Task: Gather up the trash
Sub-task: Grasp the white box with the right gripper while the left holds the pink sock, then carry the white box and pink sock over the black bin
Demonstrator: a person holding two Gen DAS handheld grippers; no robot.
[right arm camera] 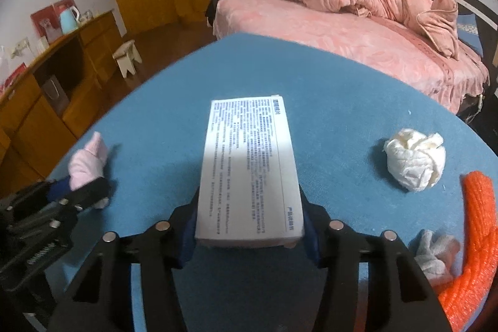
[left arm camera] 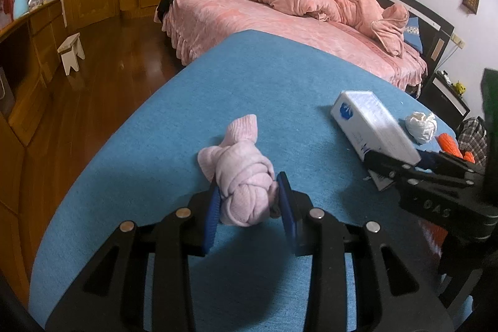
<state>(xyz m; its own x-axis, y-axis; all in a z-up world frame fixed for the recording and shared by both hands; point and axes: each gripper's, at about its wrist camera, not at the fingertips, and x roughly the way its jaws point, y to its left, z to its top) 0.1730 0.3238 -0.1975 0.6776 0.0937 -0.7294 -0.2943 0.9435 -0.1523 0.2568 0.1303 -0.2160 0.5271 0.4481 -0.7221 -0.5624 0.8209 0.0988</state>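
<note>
My left gripper (left arm camera: 249, 201) is shut on a knotted pink cloth (left arm camera: 239, 176) resting on the blue table (left arm camera: 280, 77); the cloth also shows in the right wrist view (right arm camera: 88, 164). My right gripper (right arm camera: 249, 220) is shut on a white printed box (right arm camera: 249, 173), held above the table; the box also shows in the left wrist view (left arm camera: 370, 123). A crumpled white paper ball (right arm camera: 414, 161) lies to the right on the table and shows in the left wrist view too (left arm camera: 420, 125).
An orange knitted item (right arm camera: 476, 235) and a small grey crumpled piece (right arm camera: 435, 251) lie at the table's right edge. A pink bed (left arm camera: 280, 17) stands beyond the table. A wooden sideboard (right arm camera: 62, 77), a small stool (left arm camera: 71, 52) and wardrobes stand to the left.
</note>
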